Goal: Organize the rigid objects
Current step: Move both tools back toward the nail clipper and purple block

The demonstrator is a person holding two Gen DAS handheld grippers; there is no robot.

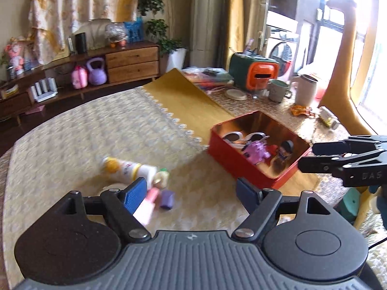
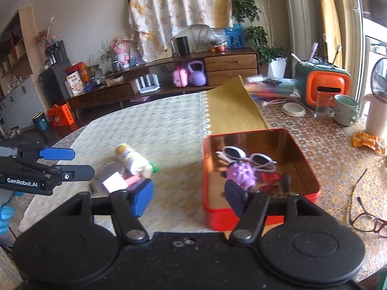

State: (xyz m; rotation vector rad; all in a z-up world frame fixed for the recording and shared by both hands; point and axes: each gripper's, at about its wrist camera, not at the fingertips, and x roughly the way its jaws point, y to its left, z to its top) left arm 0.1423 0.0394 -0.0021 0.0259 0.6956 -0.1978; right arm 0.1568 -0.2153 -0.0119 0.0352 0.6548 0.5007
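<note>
1. Red tin (image 2: 258,207) sat toward the desk's right side, already holding sunglasses (image 2: 244,157) and a purple toy (image 2: 240,175).
2. Left gripper (image 1: 191,191) and right gripper (image 2: 191,193): both jaws spread, nothing between them.
3. White bottle (image 2: 131,160), pink piece (image 1: 147,207) and purple cap (image 1: 167,199) lay loose mid-desk, left of the tin.
4. Judged step: between placements. Next calls for closing on one loose item and carrying it into the tin.

Left tool (image 1: 191,191) jaws wide apart, empty; right tool (image 2: 188,194) likewise, angled downward.
</note>
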